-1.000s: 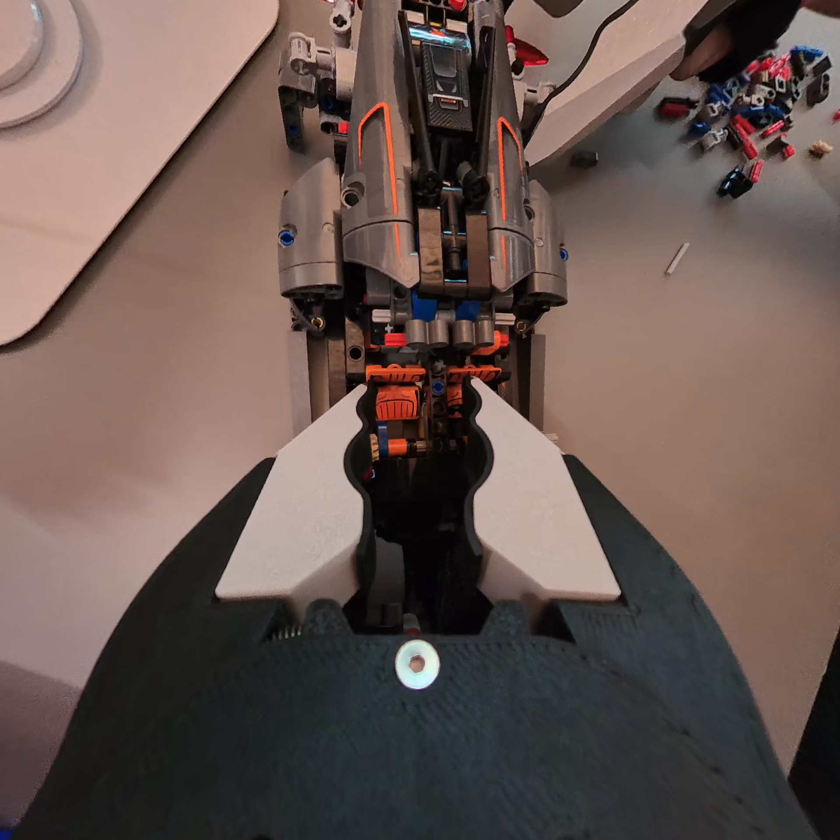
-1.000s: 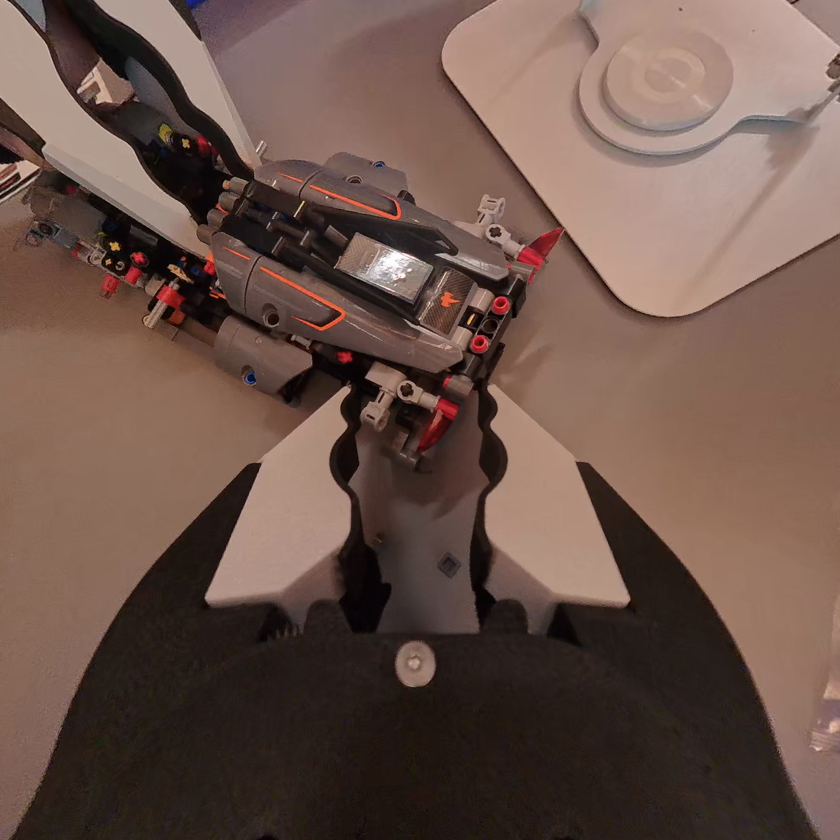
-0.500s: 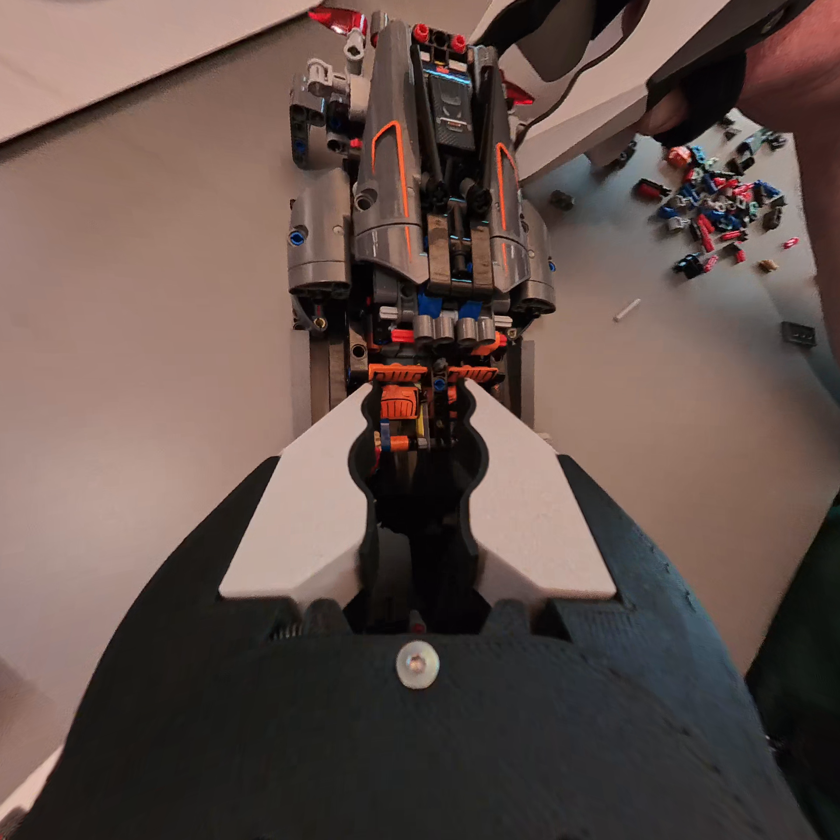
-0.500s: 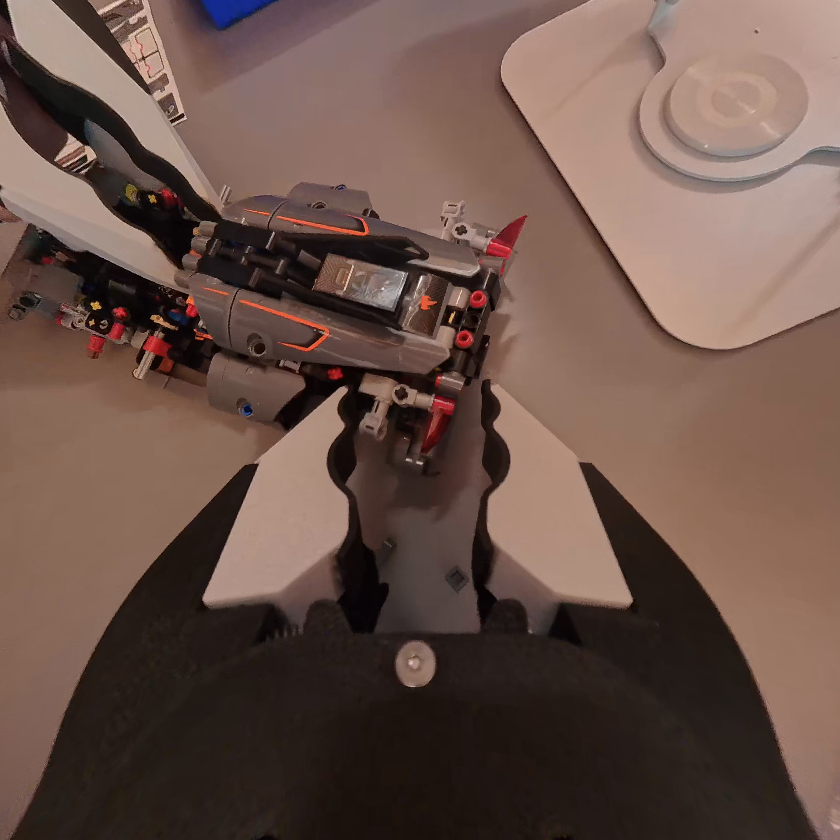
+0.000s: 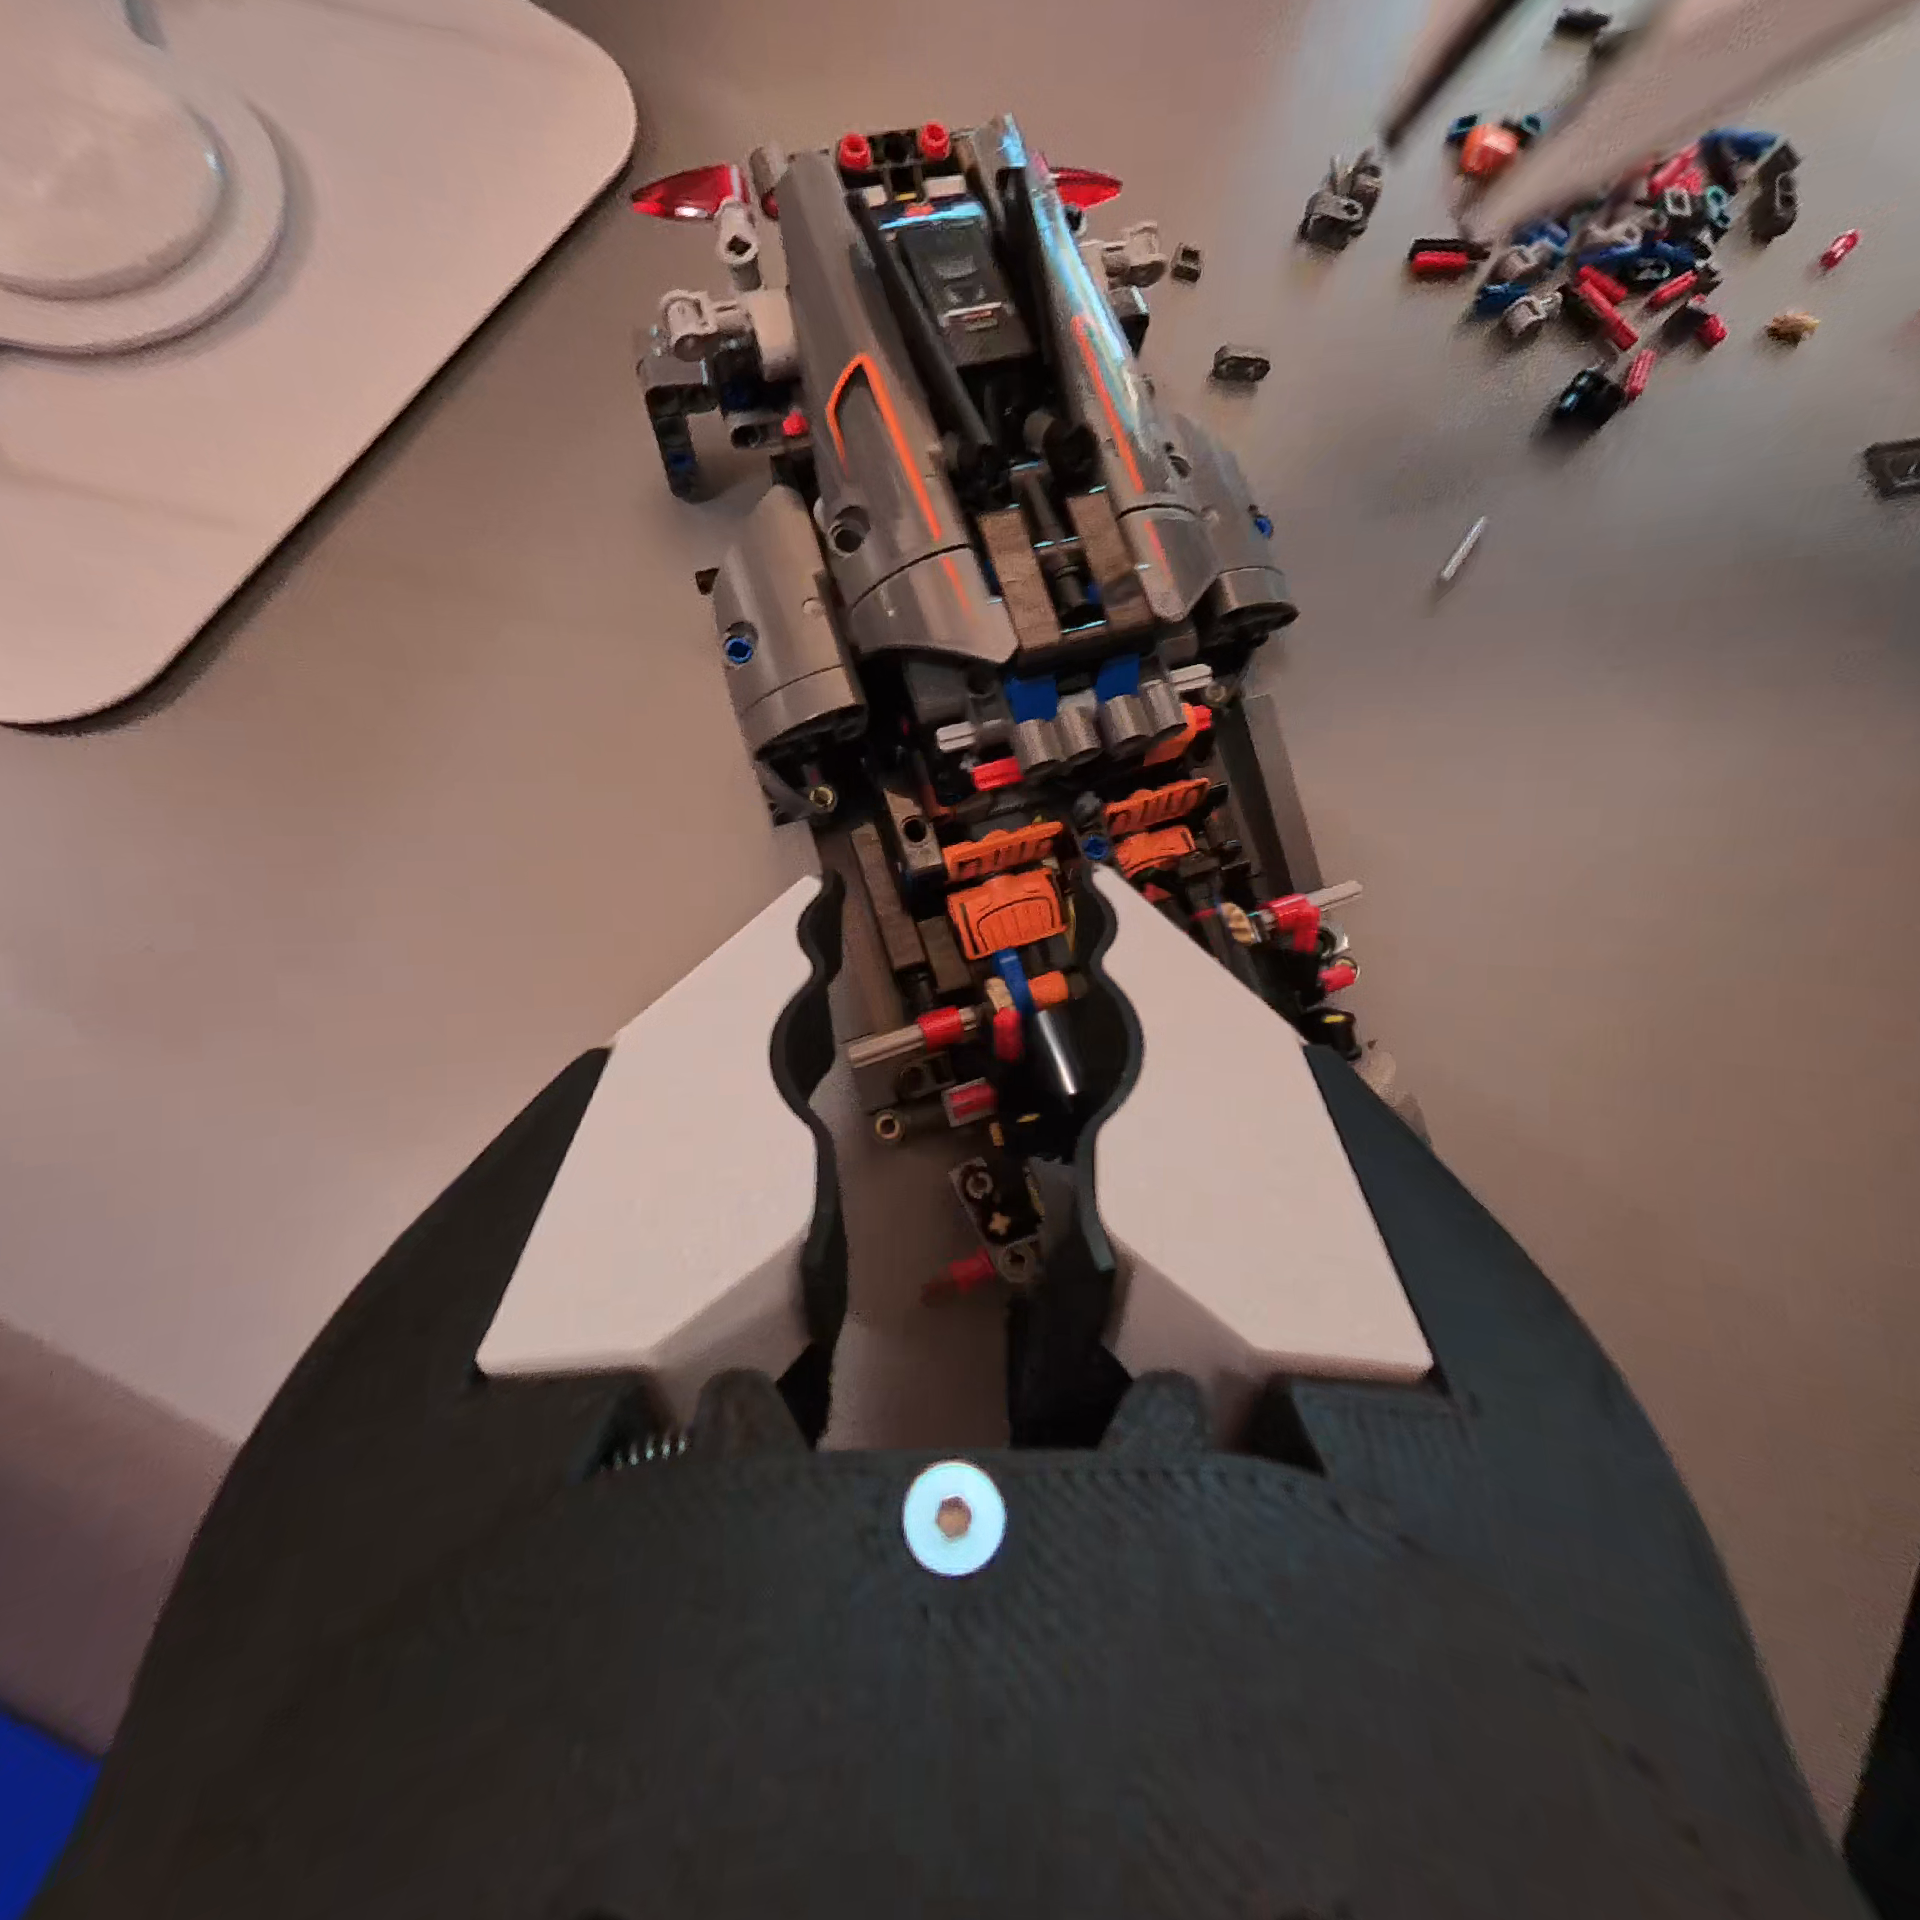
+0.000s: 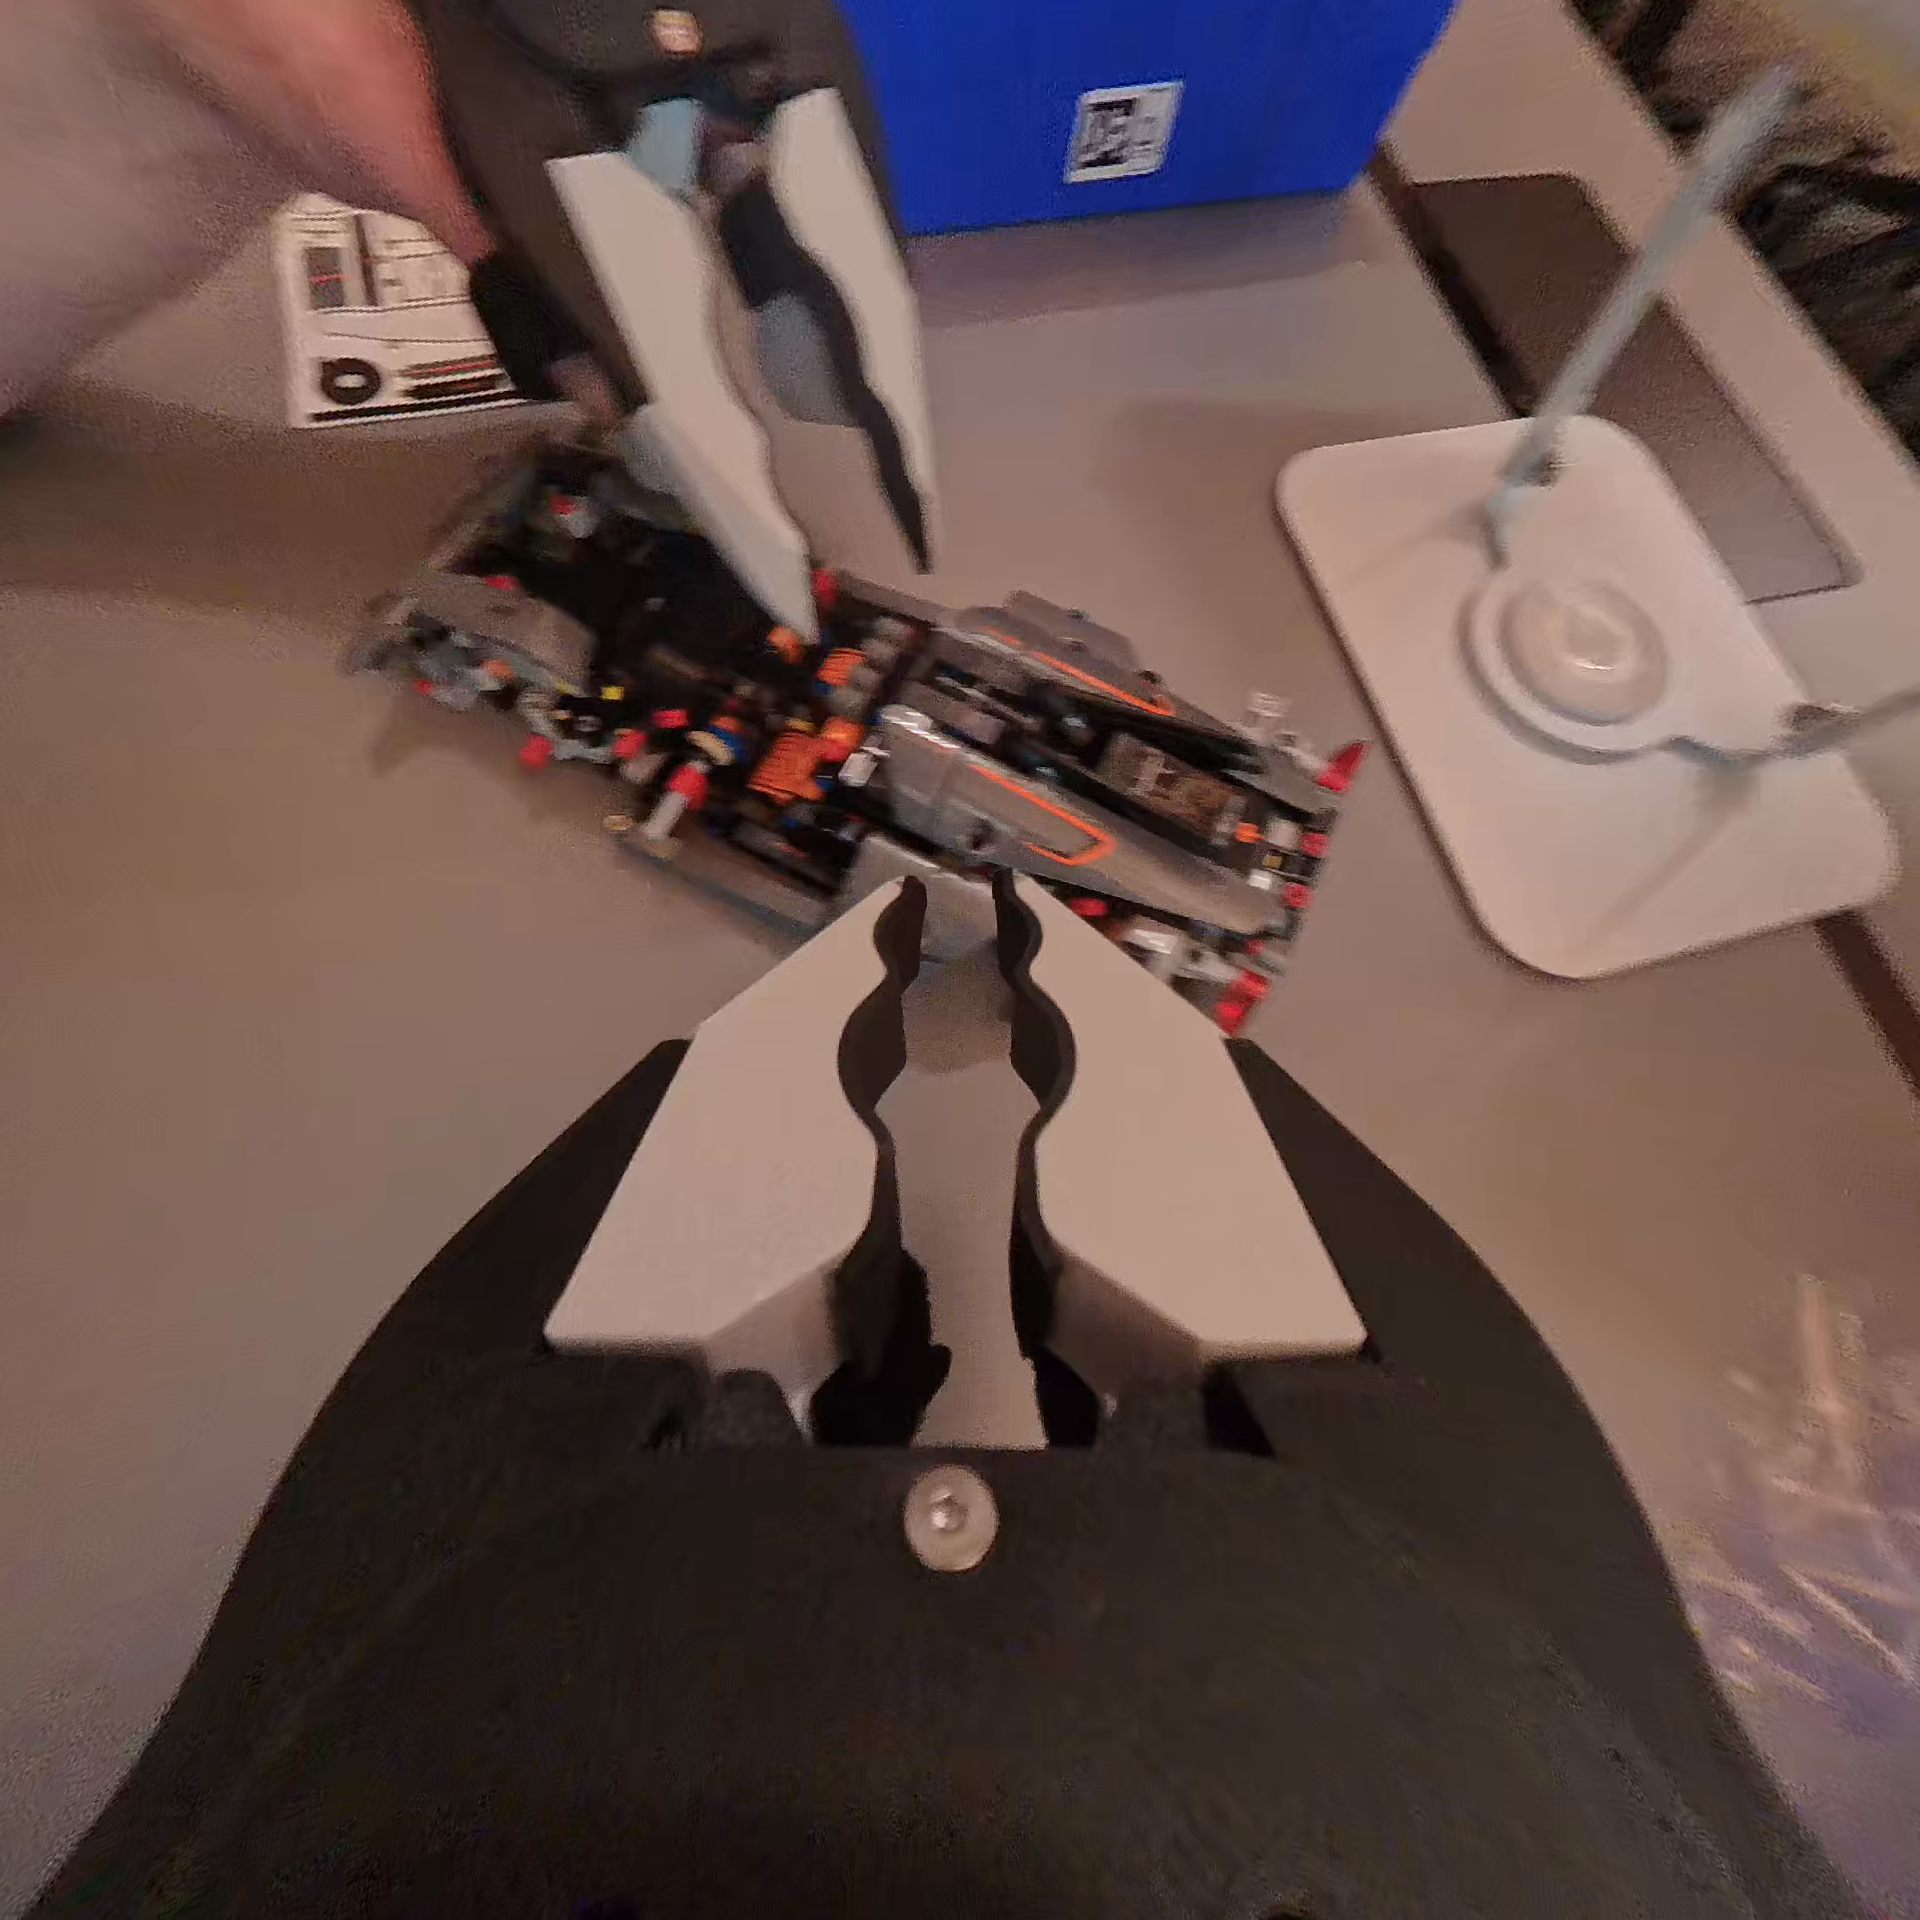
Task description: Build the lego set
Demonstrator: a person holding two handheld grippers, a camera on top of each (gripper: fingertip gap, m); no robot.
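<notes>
Nearby, loose bricks (image 5: 1621, 281) and a lamp base (image 6: 1558, 790) flank the model (image 5: 997, 499); both tongs (image 5: 961, 894) (image 6: 951, 894) gape, empty.

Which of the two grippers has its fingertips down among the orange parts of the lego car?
The left gripper: it straddles the car's orange parts. The right gripper stays beside the car.

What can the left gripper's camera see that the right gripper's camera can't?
Only the left wrist view shows the pile of loose pieces scattered on the table.

Only the right wrist view shows the blue box, the sticker sheet and the right gripper.

Both show the lego car, the white stand base and the left gripper.
</notes>
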